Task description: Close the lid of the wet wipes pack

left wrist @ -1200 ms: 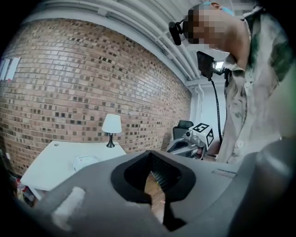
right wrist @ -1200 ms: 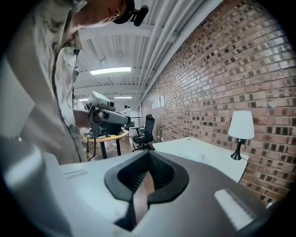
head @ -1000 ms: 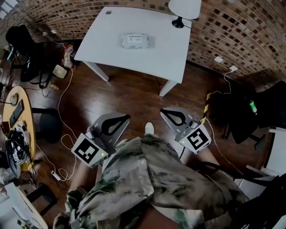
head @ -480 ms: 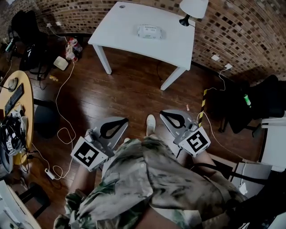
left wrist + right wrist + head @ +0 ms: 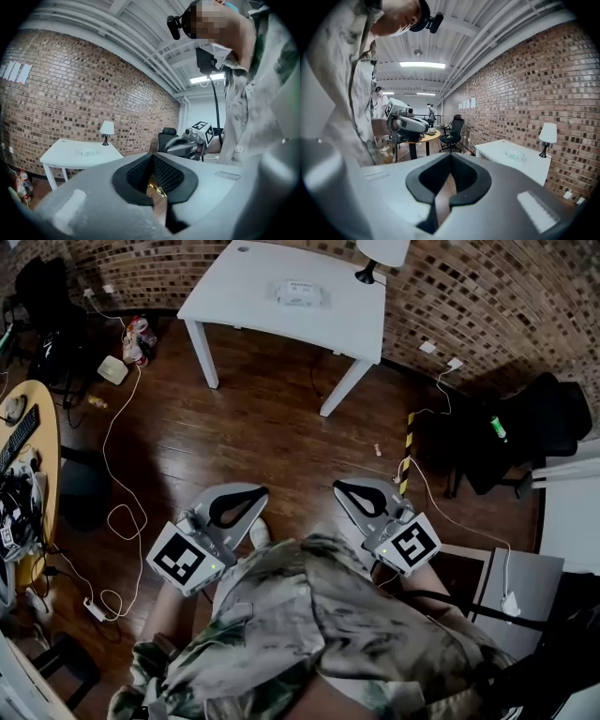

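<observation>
The wet wipes pack lies flat on a white table far ahead, against the brick wall. It is too small to tell how its lid stands. It also shows as a small pale pack in the left gripper view and as a pack in the right gripper view. My left gripper and right gripper hang at waist height over the wood floor, well short of the table. Both are shut with nothing between their jaws.
A white table lamp stands on the table's far right corner. A round wooden desk with a keyboard is at the left. Cables trail over the floor. A black chair and grey boxes are at the right.
The table with the pack looks smaller and sits higher in the head view than before. Both grippers stay shut at waist height. The person's foot has shifted left.
</observation>
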The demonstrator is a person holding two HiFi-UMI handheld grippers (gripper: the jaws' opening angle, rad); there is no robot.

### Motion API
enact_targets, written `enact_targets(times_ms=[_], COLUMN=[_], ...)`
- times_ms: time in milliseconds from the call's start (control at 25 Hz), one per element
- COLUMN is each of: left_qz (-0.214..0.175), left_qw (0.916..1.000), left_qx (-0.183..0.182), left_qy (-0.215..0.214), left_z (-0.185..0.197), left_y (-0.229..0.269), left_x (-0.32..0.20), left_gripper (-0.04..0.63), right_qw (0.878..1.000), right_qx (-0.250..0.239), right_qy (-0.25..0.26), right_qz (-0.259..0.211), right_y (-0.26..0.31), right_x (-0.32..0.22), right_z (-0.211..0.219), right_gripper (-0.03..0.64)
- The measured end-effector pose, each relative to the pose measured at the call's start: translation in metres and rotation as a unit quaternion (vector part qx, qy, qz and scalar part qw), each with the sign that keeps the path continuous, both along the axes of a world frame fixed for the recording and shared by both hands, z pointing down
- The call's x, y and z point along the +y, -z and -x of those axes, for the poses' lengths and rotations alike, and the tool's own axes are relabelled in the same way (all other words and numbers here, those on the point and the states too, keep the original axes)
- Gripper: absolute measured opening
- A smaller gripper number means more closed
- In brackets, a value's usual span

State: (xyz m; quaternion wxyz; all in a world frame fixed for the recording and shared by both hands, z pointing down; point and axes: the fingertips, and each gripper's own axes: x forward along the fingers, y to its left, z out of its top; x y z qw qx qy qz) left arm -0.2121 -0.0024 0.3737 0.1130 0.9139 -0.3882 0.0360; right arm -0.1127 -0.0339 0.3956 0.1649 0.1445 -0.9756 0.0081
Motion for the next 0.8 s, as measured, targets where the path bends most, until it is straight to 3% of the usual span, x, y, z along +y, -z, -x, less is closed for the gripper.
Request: enact_targets(times_ms=[240, 560, 800], left_qz=[-0.006, -0.016, 0.005], left_qw=[0.9999, 0.9997, 0.9983], left_qx=[-0.007, -0.009, -0.016], left_qy=[-0.006, 0.018, 0.056], left_z=[-0.042, -0.147, -0.213], left_y=[0.006, 0.019, 0.011], left_x=[0.027, 0.057, 0.102], left_gripper=[0.002, 0.002, 0.002], right_qw=[1.0, 1.0, 0.998], right_qx=[-0.006, -0.018, -0.027], right_qy=[0.009, 0.014, 0.049], right_qz=[-0.008, -0.01, 0.003], right_y=[0.005, 0.006, -0.005], right_x=[0.035, 0.065, 0.101], right_z=[-0.037, -0.144, -0.211], right_gripper=[0.008, 0.008, 0.008])
